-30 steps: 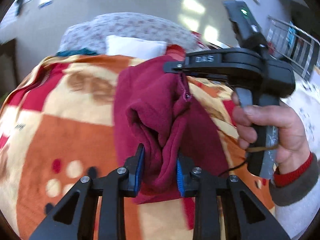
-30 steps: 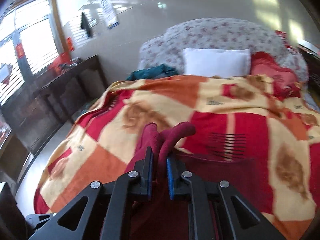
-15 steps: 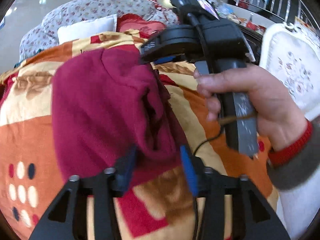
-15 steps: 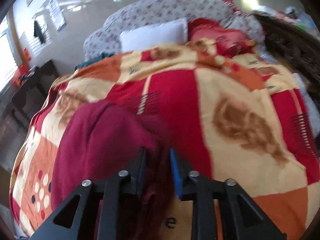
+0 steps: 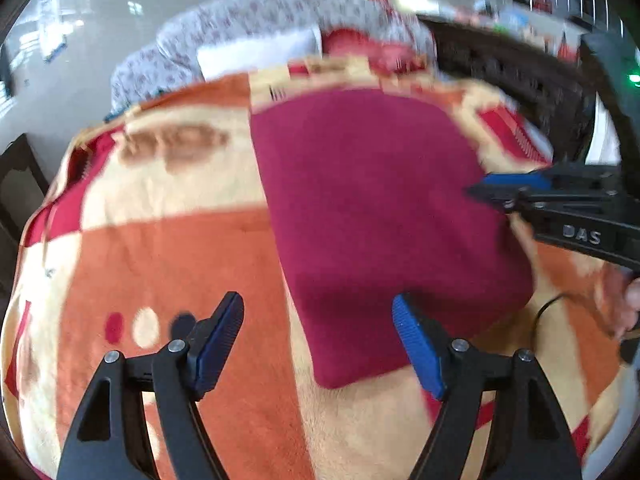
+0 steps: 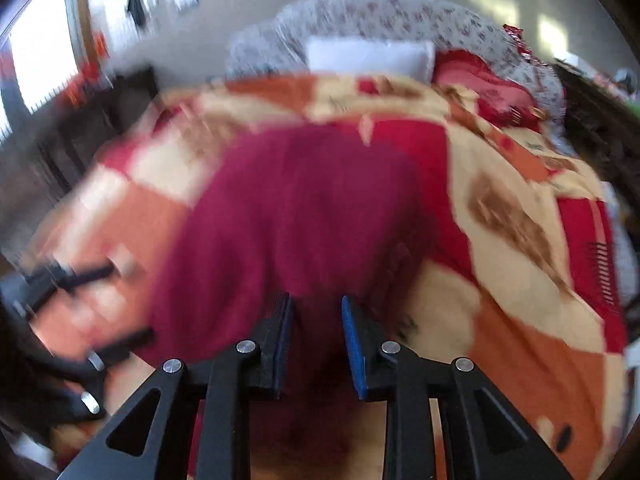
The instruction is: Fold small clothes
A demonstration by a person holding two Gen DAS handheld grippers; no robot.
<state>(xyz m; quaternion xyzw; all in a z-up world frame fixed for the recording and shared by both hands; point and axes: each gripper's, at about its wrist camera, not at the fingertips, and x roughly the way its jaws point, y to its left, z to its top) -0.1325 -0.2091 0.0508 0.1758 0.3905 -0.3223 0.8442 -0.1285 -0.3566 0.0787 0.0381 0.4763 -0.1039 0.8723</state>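
Since the maroon garment (image 5: pixel 372 216) lies flat on the patterned blanket (image 5: pixel 168 264), the fold looks laid down & both claws seem to be letting go, not carrying. Left gripper (image 5: pixel 318 340): jaws wide apart, they have just been opening; the garment's near corner sits between them, w/ the right-hand blue pad (image 5: pixel 416 344) at the cloth edge, no pinch visible. Right gripper (image 6: pixel 316 344): jaws part-way apart w/ dark red cloth in the gap; blur hides whether the pads press on it, so can't tell if it's clamped. In the left wrist view that gripper reaches in from the right side, tips at the garment's right edge.

Garment placement: directly ahead of the left claw, running away from it toward the white pillow (image 5: pixel 256 54) at the far end. Long axis approx. near-to-far, tilted slightly so the near end drifts right. Far edge looks straight; near edge rounded, prob. the fold line. Next, I'd judge, a smoothing pass or a 2nd fold across that axis.
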